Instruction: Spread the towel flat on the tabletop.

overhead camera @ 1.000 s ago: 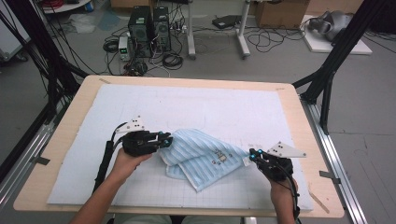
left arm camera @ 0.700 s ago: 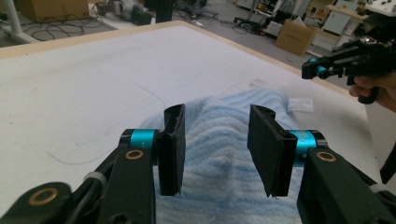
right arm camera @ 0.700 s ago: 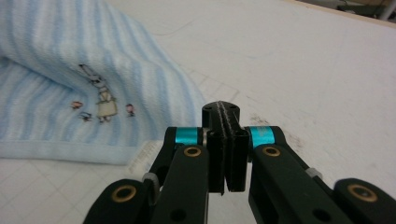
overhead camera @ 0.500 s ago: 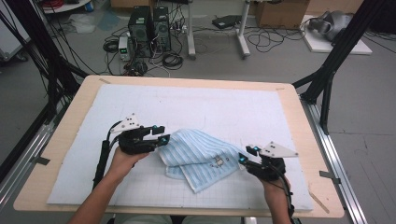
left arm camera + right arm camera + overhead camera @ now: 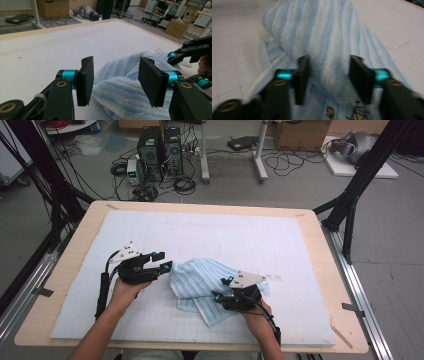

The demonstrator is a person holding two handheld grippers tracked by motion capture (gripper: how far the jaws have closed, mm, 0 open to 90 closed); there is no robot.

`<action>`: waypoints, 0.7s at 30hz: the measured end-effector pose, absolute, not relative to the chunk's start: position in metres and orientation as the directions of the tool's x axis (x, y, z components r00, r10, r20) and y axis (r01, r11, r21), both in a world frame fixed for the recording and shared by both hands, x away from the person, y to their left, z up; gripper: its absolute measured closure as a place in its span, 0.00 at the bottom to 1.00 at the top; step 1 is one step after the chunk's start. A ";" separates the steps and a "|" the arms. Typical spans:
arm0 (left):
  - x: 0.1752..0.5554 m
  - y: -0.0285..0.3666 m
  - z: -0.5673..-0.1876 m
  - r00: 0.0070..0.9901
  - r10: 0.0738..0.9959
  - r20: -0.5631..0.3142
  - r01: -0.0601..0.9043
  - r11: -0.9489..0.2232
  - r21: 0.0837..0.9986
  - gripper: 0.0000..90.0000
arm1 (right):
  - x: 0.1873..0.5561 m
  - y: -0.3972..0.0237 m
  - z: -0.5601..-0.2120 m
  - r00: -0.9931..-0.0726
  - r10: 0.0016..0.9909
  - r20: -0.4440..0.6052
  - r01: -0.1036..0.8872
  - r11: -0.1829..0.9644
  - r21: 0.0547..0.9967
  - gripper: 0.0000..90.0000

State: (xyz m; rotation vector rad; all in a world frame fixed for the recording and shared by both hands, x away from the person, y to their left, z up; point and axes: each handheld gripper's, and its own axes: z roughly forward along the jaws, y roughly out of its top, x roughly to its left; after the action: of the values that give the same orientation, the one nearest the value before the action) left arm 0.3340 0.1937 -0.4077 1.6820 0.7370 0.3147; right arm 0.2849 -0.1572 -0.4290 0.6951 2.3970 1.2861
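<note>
In the high view, a crumpled blue striped towel (image 5: 200, 282) is lying on the white mat (image 5: 210, 235), a little toward 6 o'clock of the mat's middle. The left gripper (image 5: 167, 266) is sitting at the towel's 9 o'clock edge, pointing toward 3 o'clock, with its jaws parted. The right gripper (image 5: 216, 296) is resting over the towel's 4 o'clock part, pointing toward 9 o'clock.

In the left gripper view, the left gripper (image 5: 115, 80) is standing moderately wide, its jaws having just been opening. A hump of the towel (image 5: 125, 82) is lying between and beyond the pads, but neither pad is pressing on it. The other gripper (image 5: 192, 50) is showing at 3 o'clock.

In the right gripper view, which is blurred, the right gripper (image 5: 328, 77) is standing partly apart, its jaws having just been closing. A raised fold of the towel (image 5: 322, 45) is running between them toward 12 o'clock; the pads are not clamping it. A small printed figure (image 5: 330, 110) is showing on the cloth at 6 o'clock.
</note>
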 end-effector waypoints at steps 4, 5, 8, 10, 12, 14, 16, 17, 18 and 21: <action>0.335 0.197 -0.408 0.756 0.627 -0.188 0.303 -0.081 0.950 0.52 | 0.284 -0.163 -0.428 -0.831 0.554 -0.060 0.251 0.468 0.847 0.92; 0.335 0.197 -0.408 0.754 0.628 -0.190 0.304 -0.078 0.949 0.52 | 0.284 -0.166 -0.426 -0.829 0.556 -0.057 0.251 0.461 0.851 0.93; 0.335 0.196 -0.409 0.754 0.628 -0.192 0.307 -0.078 0.949 0.52 | 0.281 -0.177 -0.423 -0.822 0.568 -0.046 0.253 0.434 0.865 0.94; 0.335 0.196 -0.409 0.755 0.628 -0.189 0.307 -0.083 0.948 0.52 | 0.278 -0.185 -0.421 -0.818 0.574 -0.035 0.253 0.414 0.875 0.93; 0.335 0.195 -0.410 0.755 0.625 -0.195 0.311 -0.080 0.947 0.52 | 0.275 -0.195 -0.419 -0.811 0.584 -0.029 0.254 0.397 0.882 0.93; 0.335 0.193 -0.411 0.757 0.622 -0.197 0.314 -0.083 0.946 0.52 | 0.270 -0.204 -0.416 -0.804 0.594 -0.029 0.252 0.384 0.888 0.93; 0.335 0.190 -0.412 0.764 0.613 -0.202 0.321 -0.089 0.943 0.51 | 0.267 -0.213 -0.413 -0.795 0.606 -0.035 0.244 0.372 0.896 0.93; 0.335 0.188 -0.413 0.766 0.608 -0.209 0.327 -0.089 0.941 0.51 | 0.265 -0.217 -0.412 -0.788 0.615 -0.035 0.245 0.364 0.899 0.93; 0.335 0.186 -0.413 0.770 0.603 -0.210 0.330 -0.094 0.939 0.51 | 0.263 -0.222 -0.411 -0.782 0.623 -0.028 0.251 0.355 0.900 0.93; 0.334 0.180 -0.416 0.780 0.587 -0.218 0.343 -0.108 0.933 0.51 | 0.258 -0.234 -0.408 -0.766 0.642 -0.026 0.251 0.336 0.908 0.94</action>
State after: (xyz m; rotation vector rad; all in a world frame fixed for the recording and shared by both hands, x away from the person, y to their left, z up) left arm 0.3341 0.1800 -0.4164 1.7172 0.7342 0.2411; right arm 0.2584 -0.2339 -0.4078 0.7881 2.2263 1.4099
